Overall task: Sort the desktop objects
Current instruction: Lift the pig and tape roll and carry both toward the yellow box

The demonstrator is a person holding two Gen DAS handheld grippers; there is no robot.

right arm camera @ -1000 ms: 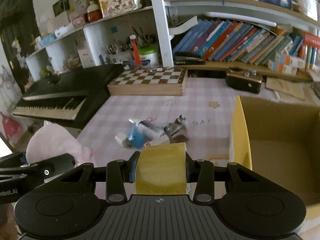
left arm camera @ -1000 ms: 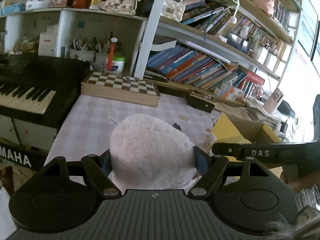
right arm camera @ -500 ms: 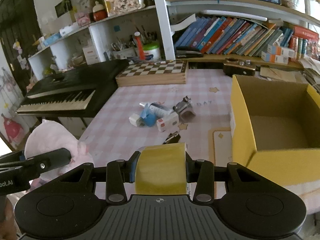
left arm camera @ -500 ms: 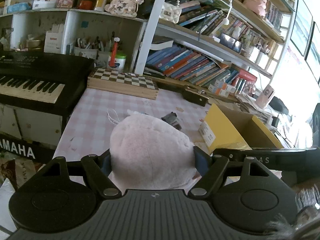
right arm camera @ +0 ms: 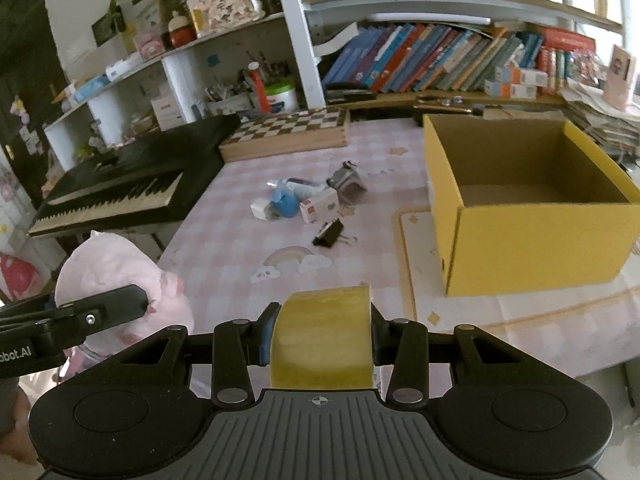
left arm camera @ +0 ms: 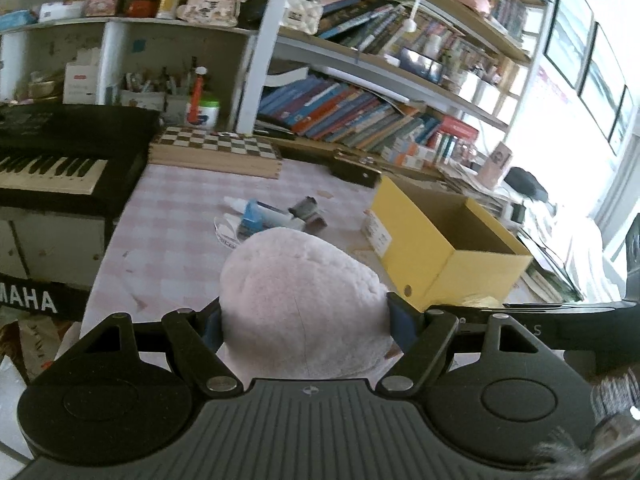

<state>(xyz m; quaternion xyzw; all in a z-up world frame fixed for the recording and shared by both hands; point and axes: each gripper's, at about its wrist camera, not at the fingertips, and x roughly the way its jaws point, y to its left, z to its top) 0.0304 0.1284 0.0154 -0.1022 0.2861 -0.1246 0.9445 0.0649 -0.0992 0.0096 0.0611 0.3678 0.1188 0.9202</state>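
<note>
My left gripper [left arm camera: 304, 312] is shut on a pale pink plush toy [left arm camera: 300, 300], which fills the space between its jaws; the same plush toy [right arm camera: 108, 276] shows at the left of the right wrist view. My right gripper [right arm camera: 320, 328] is shut on a yellow roll of tape [right arm camera: 322, 336]. Both are held near the table's front edge. An open, empty yellow cardboard box [right arm camera: 532, 236] stands on the right of the pink checked table [right arm camera: 224, 248]. A small pile of a blue tube, little boxes and a grey object [right arm camera: 308, 196] lies mid-table, with a black binder clip [right arm camera: 330, 234] nearer me.
A black keyboard [right arm camera: 120, 188] runs along the table's left side. A wooden chessboard box [right arm camera: 288, 134] lies at the back. Behind it stand shelves of books [right arm camera: 440, 60] and a pen holder. Paper stacks [right arm camera: 600, 120] sit at the far right.
Both grippers have drawn back from the table with their loads. More of the table, the small pile and the whole yellow box have come into view. Neither grip has altered.
</note>
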